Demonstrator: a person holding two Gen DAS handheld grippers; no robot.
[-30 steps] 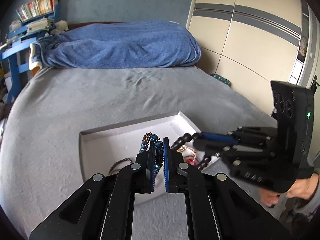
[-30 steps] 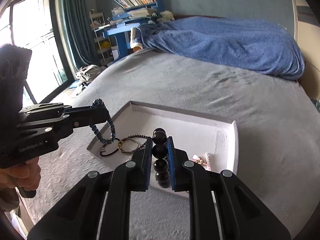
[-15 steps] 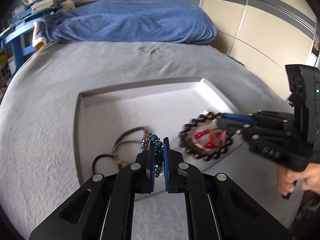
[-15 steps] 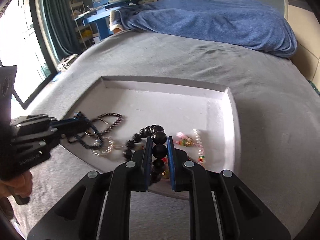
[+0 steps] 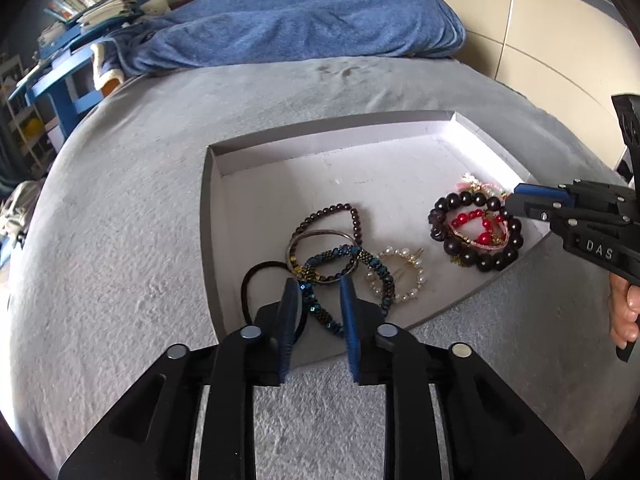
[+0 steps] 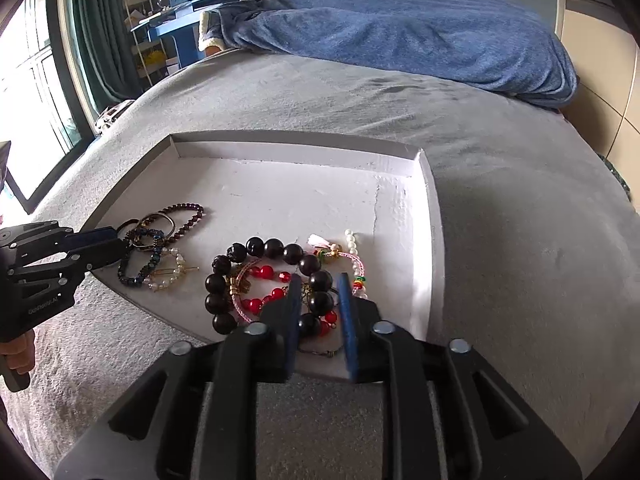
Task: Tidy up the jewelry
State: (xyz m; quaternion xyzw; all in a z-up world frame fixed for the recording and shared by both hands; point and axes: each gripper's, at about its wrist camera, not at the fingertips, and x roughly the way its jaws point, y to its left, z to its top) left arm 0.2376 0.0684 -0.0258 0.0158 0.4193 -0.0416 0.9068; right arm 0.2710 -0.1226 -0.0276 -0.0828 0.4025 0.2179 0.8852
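Note:
A white tray lies on the grey bed. My left gripper hangs low over the tray's near left corner. Its jaws are opening, and the blue beaded bracelet lies loose between them on the tray floor. My right gripper is over the near right part. Its jaws are opening too, around the big dark bead bracelet, without pressing on it. That bracelet rests on a red bead bracelet.
Beside the blue bracelet lie a pearl ring, a black hair tie, a thin bangle and a small dark bead bracelet. A blue blanket is heaped at the bed's far end. A blue desk stands left, a wardrobe right.
Both grippers have come down into the tray, each carrying its bracelet. Their jaws have parted, and both bracelets now lie on the tray floor.

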